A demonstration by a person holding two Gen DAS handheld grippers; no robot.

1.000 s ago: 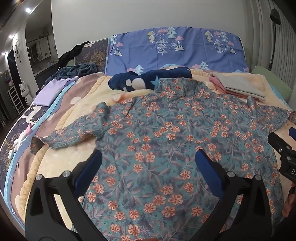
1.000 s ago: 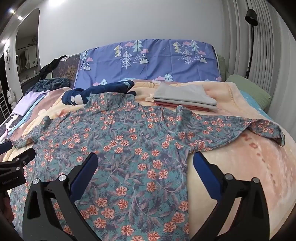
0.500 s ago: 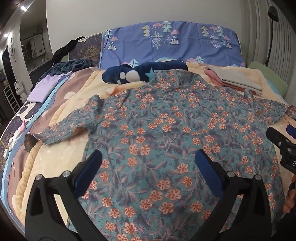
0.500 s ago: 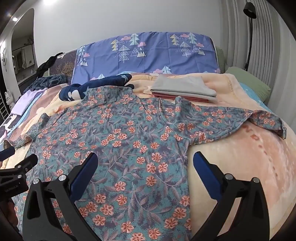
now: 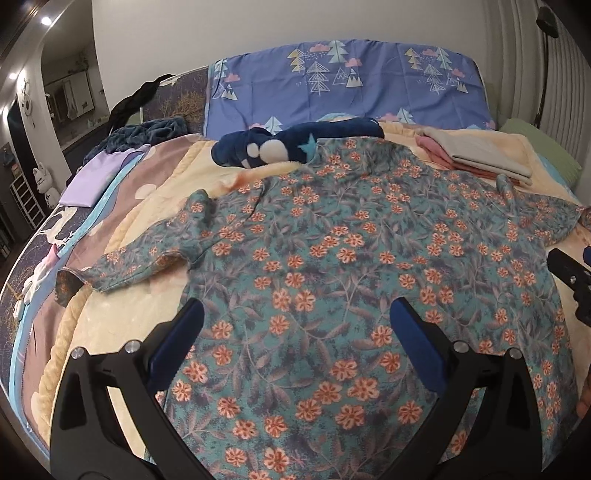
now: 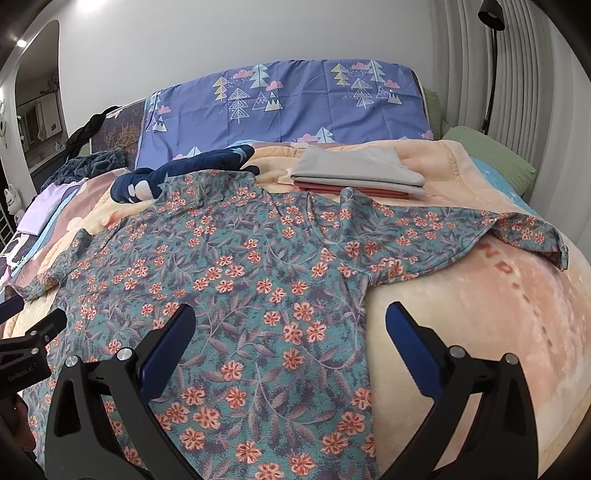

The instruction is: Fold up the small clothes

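Both the left gripper (image 5: 295, 328) and right gripper (image 6: 290, 328) hang open above the flat shirt (image 5: 351, 258). Probably best: pinch each sleeve's end and fold inward evenly.

Both views were evenly lit by soft indoor light from above, with small ceiling spots (image 5: 46, 20) glaring white at the upper left. The floral shirt (image 5: 369, 258) showed crisp, saturated colour and only faint shadows in its wrinkles. Fisheye distortion bowed the bed (image 6: 498, 295) and the wall, and the corners fell to black vignette. The doorway (image 5: 22, 155) at far left was dim. The floor lamp (image 6: 491, 14) looked unlit.
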